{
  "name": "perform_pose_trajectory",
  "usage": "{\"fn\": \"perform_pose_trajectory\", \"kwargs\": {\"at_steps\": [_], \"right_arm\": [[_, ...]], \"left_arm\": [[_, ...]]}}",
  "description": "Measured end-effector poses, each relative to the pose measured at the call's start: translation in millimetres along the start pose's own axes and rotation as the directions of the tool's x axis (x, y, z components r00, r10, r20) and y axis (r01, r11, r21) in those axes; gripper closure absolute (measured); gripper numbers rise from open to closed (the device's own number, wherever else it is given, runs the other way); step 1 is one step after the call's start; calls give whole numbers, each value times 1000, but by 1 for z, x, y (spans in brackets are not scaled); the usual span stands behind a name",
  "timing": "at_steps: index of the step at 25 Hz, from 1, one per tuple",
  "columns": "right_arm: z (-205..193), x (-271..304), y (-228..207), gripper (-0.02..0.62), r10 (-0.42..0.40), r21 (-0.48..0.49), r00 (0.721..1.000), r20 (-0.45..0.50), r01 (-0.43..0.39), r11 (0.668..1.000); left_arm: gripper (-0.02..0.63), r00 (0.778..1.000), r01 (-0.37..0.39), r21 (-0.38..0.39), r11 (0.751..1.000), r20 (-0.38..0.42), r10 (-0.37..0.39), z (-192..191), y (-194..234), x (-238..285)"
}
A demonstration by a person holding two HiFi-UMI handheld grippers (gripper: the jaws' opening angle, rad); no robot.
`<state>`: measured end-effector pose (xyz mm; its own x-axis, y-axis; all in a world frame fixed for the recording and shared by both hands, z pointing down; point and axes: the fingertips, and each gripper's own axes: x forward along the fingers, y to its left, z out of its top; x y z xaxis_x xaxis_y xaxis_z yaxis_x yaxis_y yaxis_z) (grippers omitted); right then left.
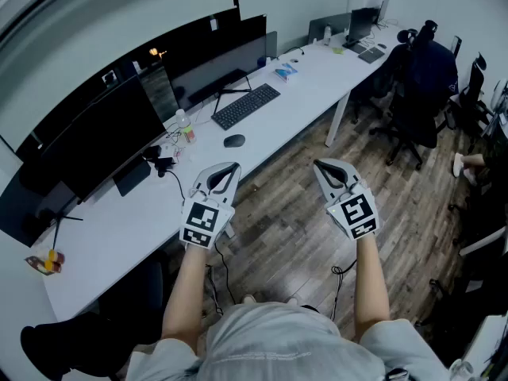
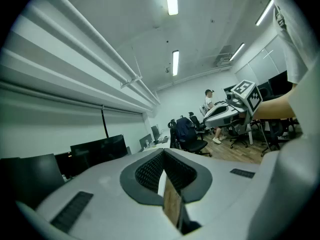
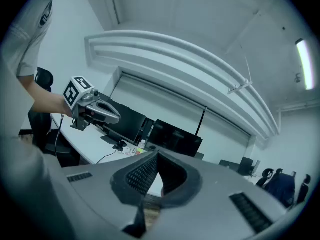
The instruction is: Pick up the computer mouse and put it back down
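Computer mouse [image 1: 234,140]: dark and oval, it lies flat on the white desk [image 1: 119,221], just in front of the near end of the black keyboard [image 1: 246,105] and close to the desk's front edge. Nothing touches the computer mouse.

Both forearms reach forward from the person's body, roughly side by side, each hand wrapped round a gripper with its marker cube facing up. The left gripper [image 1: 232,167] points towards the desk, and its tip shows at the desk's front edge, short of the mouse. The right gripper [image 1: 320,165] hangs over the wooden floor [image 1: 278,228], well apart from the desk. In the left gripper view the left gripper's [image 2: 164,153] two ribbed pads meet at their tips with nothing between them. The right gripper view shows the same for the right gripper [image 3: 157,155]: jaws drawn together and empty. Each view also catches the other gripper off to one side.

Dark monitors [image 1: 95,137] line the back of the desk. A small bottle [image 1: 185,125] and a tangle of cables [image 1: 171,153] sit to the left of the mouse, near it but apart. A cable trails down from the left gripper towards the floor.

The desk surface just round the mouse is bare on its front and right sides. Black office chairs [image 1: 413,86] are clustered farther down the room, well away from both grippers.
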<state>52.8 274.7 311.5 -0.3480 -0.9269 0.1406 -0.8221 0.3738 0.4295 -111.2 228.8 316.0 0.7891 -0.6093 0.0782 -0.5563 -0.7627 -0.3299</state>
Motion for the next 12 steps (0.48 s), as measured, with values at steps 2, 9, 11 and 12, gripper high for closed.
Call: {"fn": "perform_pose_trajectory", "kwargs": {"at_steps": [2, 9, 11, 12], "right_arm": [[-4, -4, -5, 595, 9, 3, 1000, 4, -9, 1000], [-19, -16, -30, 595, 23, 60, 999, 26, -25, 998], [-28, -18, -37, 595, 40, 68, 999, 8, -40, 997], [-32, -18, -41, 595, 49, 73, 999, 1, -49, 996]], "left_arm": [[594, 1000, 15, -14, 1000, -1, -15, 1, -8, 4], [594, 1000, 6, -3, 1000, -7, -6, 10, -29, 26], [594, 1000, -15, 1, 1000, -22, 15, 10, -33, 32], [594, 999, -27, 2, 1000, -30, 27, 9, -34, 34]]}}
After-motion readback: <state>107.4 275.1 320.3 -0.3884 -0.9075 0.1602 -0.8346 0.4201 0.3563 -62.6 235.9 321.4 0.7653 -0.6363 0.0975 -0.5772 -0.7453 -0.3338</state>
